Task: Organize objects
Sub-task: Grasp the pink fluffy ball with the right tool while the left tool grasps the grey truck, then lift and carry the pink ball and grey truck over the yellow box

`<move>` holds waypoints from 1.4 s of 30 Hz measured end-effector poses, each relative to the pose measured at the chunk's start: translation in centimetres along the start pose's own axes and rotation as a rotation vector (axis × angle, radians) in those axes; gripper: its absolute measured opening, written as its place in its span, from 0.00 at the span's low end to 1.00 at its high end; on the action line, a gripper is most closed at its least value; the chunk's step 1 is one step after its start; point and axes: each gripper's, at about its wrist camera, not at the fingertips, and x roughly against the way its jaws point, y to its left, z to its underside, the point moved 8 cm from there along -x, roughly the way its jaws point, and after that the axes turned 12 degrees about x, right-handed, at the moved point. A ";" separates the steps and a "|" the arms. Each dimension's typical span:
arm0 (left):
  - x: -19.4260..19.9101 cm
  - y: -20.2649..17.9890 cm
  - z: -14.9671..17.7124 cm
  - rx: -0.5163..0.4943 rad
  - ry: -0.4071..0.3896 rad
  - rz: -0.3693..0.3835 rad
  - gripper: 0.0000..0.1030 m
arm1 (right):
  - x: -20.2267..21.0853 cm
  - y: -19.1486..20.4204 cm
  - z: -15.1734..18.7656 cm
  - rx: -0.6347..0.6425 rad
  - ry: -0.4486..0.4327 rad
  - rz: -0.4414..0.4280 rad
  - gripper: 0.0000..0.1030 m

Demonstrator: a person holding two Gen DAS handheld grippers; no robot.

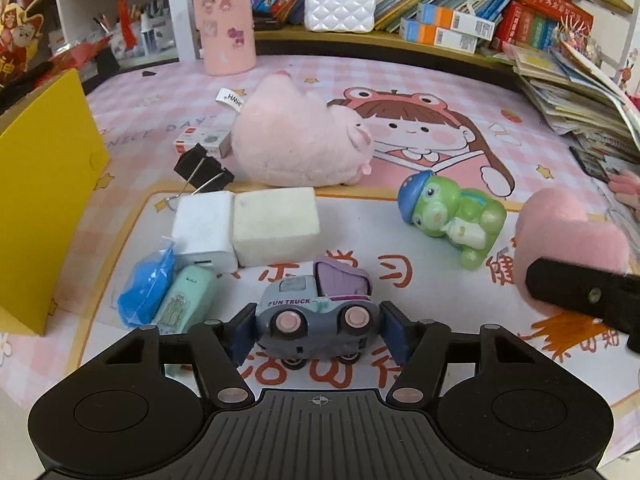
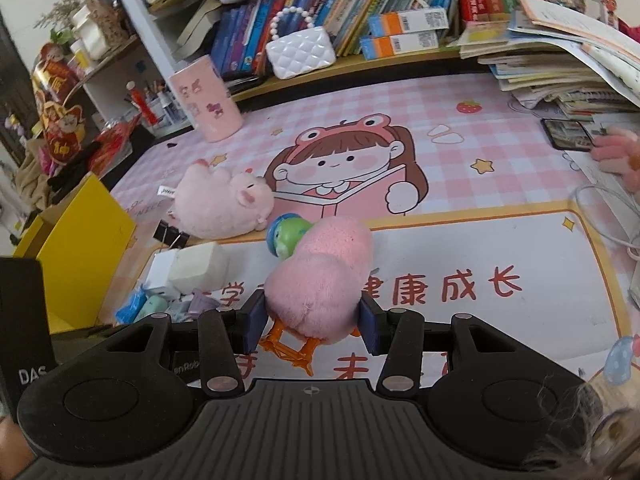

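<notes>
In the left wrist view my left gripper (image 1: 318, 330) is shut on a grey and purple toy truck (image 1: 318, 314), one blue pad on each end of it. In the right wrist view my right gripper (image 2: 314, 322) is shut on a pink plush heart (image 2: 320, 276), also seen at the right of the left view (image 1: 568, 232). A green frog figure (image 1: 452, 216) with a blue cap lies on the pink desk mat (image 1: 400, 84), half hidden behind the heart in the right view (image 2: 286, 234). A pink plush pig (image 1: 296, 140) lies behind it.
A yellow box (image 1: 44, 184) stands at the left. Beside the truck lie a white foam block (image 1: 276, 228), a white charger (image 1: 204, 232), a blue bag (image 1: 146, 284), a mint case (image 1: 186, 296) and a black binder clip (image 1: 202, 170). Bookshelves, a pink cup (image 1: 226, 24) and a white purse (image 1: 340, 8) line the back.
</notes>
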 end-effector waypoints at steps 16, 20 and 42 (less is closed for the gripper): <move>7.5 5.8 -0.2 0.147 -0.111 0.123 0.62 | -0.2 5.8 1.1 0.115 0.041 0.002 0.43; 9.5 9.0 0.1 0.167 -0.148 0.117 0.62 | 0.1 8.8 1.4 0.134 0.035 -0.011 0.43; 18.9 30.0 6.5 0.247 -0.220 0.049 0.62 | 1.5 32.1 9.2 0.284 0.051 -0.091 0.43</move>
